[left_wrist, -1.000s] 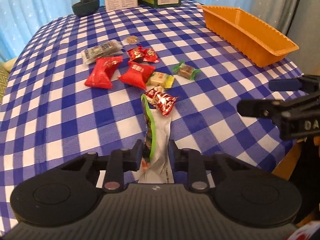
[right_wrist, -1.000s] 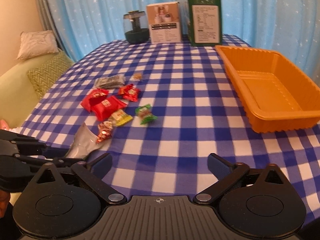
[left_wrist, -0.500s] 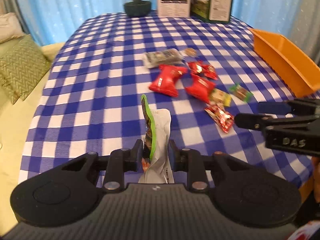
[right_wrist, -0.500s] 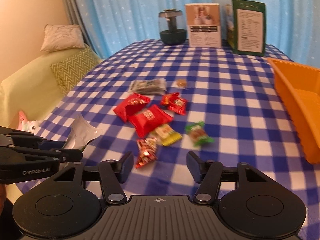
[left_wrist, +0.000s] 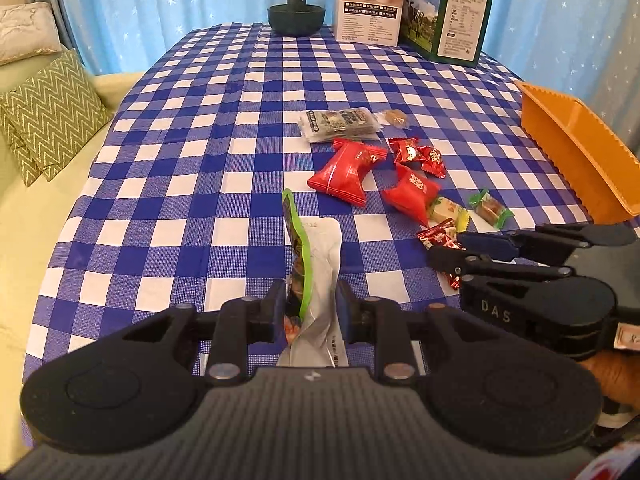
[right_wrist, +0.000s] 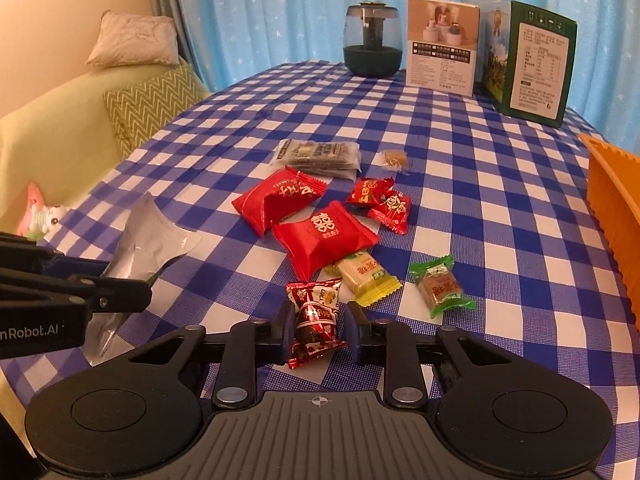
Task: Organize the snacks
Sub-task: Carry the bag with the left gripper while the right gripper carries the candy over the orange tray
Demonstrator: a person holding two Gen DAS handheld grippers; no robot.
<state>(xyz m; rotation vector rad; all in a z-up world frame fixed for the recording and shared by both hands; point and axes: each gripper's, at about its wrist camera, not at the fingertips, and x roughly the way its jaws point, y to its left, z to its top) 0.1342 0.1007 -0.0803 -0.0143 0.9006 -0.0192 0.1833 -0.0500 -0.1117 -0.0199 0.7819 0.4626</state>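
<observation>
Right wrist view | your right gripper (right_wrist: 318,326) jaws have just been closing around dark red candy (right_wrist: 315,315), bottom centre | left gripper (left_wrist: 310,310) clamping silver pouch (left_wrist: 320,280) | risk: wrapper-edge pinch slipping during lift toward orange tray (right_wrist: 616,216).

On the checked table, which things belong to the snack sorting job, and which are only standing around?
For the job: orange tray, silver pouch in the left gripper, dark red candy in the right gripper, red packets.

Standing around: glass jar, white box, green box, cushions.
</observation>
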